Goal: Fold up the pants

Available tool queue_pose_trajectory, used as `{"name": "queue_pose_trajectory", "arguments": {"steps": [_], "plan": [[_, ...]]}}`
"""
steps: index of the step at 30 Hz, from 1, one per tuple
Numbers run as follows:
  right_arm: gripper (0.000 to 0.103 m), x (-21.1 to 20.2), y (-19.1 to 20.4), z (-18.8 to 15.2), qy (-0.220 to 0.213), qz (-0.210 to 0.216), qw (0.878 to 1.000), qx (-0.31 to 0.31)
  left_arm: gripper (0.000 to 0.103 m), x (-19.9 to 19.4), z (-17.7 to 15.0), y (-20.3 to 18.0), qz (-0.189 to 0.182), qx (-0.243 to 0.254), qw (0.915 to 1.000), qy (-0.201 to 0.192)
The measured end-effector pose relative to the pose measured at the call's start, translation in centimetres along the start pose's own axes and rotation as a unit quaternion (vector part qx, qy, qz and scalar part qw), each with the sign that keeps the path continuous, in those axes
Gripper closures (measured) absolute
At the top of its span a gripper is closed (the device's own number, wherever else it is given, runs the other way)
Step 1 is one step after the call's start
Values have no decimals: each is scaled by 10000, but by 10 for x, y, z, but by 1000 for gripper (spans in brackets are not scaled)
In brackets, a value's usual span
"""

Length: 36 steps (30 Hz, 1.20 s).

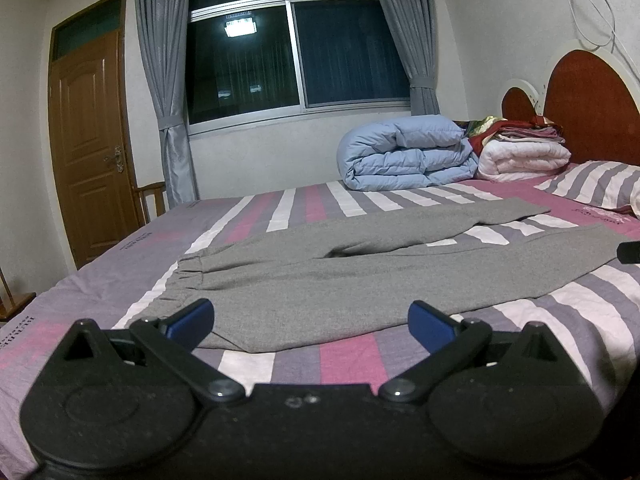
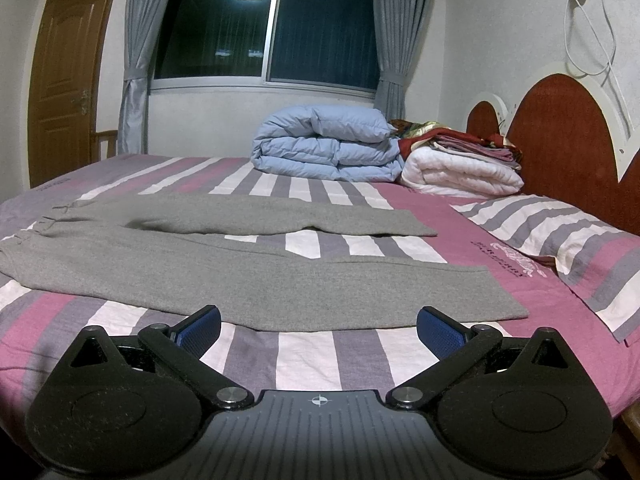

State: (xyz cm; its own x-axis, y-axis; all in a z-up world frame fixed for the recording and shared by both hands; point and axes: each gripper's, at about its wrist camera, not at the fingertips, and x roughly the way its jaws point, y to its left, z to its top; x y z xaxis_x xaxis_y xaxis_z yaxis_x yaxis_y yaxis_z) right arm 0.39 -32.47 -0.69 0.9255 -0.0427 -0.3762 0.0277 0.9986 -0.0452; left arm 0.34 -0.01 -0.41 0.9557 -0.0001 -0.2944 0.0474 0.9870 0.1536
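Grey pants [image 1: 320,276] lie flat on the striped bed, waistband at the left, both legs spread apart toward the right. They also show in the right wrist view [image 2: 224,268]. My left gripper [image 1: 310,322] is open and empty, just in front of the near edge of the pants by the waist. My right gripper [image 2: 318,326] is open and empty, just in front of the near leg close to its cuff. A dark tip of the right gripper [image 1: 630,252] shows at the right edge of the left wrist view.
The bed [image 2: 320,356] has a pink, grey and white striped sheet. A folded blue duvet [image 2: 324,144], a white quilt [image 2: 460,172] with folded cloths on it and a striped pillow [image 2: 560,240] lie near the red headboard [image 2: 560,132]. A door [image 1: 88,140] and window [image 1: 296,48] are beyond.
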Motion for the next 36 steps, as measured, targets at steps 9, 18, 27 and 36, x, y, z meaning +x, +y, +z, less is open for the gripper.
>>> {"name": "queue_pose_trajectory", "arguments": {"steps": [9,18,27,36], "plan": [[0,0,0,0,4,-2,10000,-3,6,0,0,0,-2,0,10000,4],[0,5,1,6,150,322,9994,-37,6,9,-3,2,165,-69,9998,62],[0,44,29,47,251,1136,9926,-348,6,42,31,33,175,90,9997,141],[0,128,73,130,444,2091,9758,-468,6,126,92,101,422,201,9978,460]]}}
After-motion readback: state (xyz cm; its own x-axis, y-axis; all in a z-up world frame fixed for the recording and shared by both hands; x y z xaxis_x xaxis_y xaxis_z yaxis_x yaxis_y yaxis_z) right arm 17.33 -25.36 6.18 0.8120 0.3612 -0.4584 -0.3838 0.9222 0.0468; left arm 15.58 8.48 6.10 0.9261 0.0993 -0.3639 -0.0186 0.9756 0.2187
